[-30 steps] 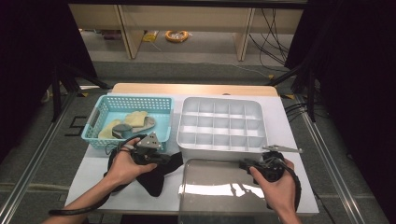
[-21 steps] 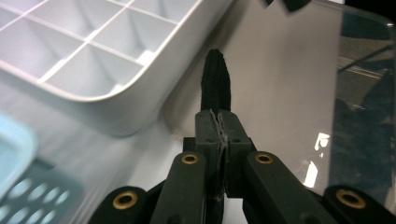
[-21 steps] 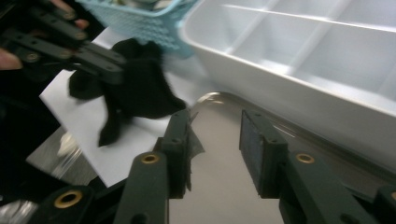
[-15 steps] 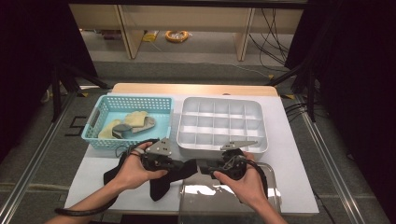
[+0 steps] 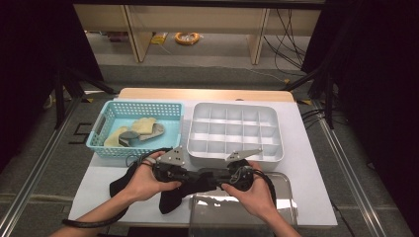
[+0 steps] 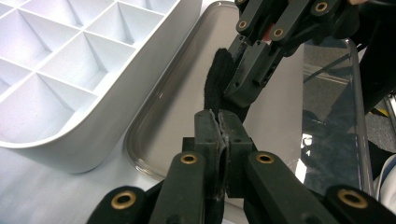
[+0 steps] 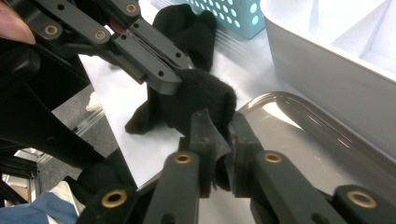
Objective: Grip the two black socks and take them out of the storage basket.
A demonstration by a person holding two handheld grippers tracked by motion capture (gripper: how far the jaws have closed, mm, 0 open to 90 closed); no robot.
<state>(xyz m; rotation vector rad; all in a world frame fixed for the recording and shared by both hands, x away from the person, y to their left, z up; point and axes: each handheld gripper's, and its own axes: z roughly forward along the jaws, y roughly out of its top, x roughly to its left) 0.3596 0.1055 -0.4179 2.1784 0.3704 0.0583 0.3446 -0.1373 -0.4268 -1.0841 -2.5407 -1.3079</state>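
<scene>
A black sock (image 5: 169, 199) lies on the white table top near its front edge, one end lifted between the two grippers. My left gripper (image 5: 195, 175) points right and is shut on the sock (image 6: 215, 77); its jaws (image 6: 219, 122) pinch the fabric tight. Facing it, my right gripper (image 5: 217, 176) points left. Its jaws have just been closing, and they now press on the same end of the sock (image 7: 201, 94) at their tips (image 7: 219, 125). The tips of the two grippers nearly meet.
A teal basket (image 5: 105, 121) with several pale and grey socks stands at the back left. A white compartment box (image 5: 277, 153) sits behind the grippers. A clear shallow lid (image 5: 282, 198) lies under the right hand at the front edge.
My right hand has come in from the right side of the table to the sock, and its jaws have closed on it. The left gripper shifted slightly right, still gripping.
</scene>
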